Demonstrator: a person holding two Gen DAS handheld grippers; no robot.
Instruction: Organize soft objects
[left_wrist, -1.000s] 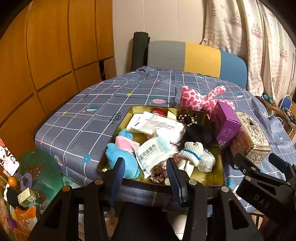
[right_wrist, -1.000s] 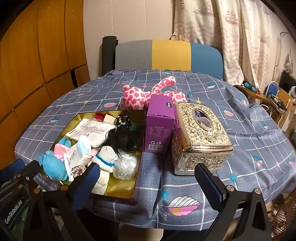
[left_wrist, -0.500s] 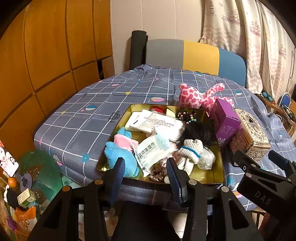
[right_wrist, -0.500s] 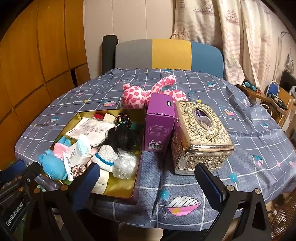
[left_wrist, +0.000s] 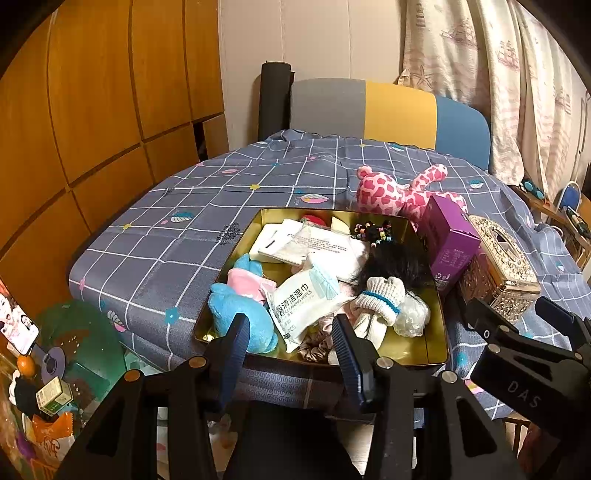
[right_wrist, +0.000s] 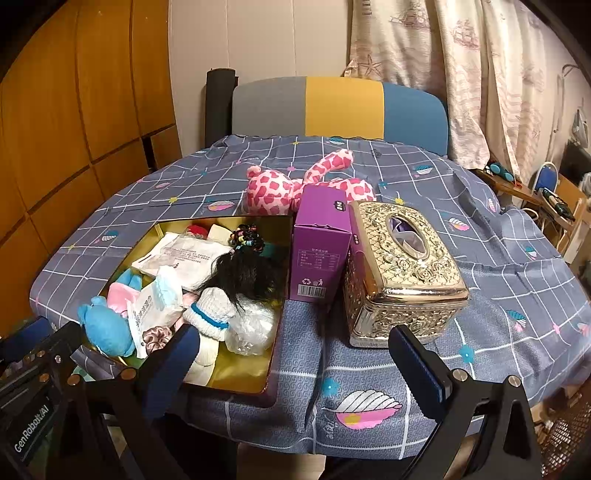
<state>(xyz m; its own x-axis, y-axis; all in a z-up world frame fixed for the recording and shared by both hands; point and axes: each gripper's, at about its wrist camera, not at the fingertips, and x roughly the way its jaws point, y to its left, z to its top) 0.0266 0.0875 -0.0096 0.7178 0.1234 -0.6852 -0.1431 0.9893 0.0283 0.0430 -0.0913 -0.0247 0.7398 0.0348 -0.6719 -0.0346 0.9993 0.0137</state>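
My left hand-held gripper hangs at the near edge of the desk, its jaws spread and holding nothing. Just ahead of its fingers sits the gold tin, heaped with soft things: a blue plush right beyond the left finger, a wipes pack between the two fingers' lines, a scrunchie close to the right finger, and a white sock just past that finger to the right. Further in lie a pink cloth, a black wig, a clear bag, flat white packets and beaded hair ties. My right hand-held gripper is spread much wider, also empty, over the desk's near edge with bare cloth between its fingers. Its left finger stands in front of the tin's near right corner, by the sock; its right finger is just in front of the gold tissue box. Ahead, between the two fingers, a purple carton stands upright, touching the tissue box and close against the tin. Beyond the carton a pink spotted plush lies on the cloth, outside the tin. Far ahead is a chair back.
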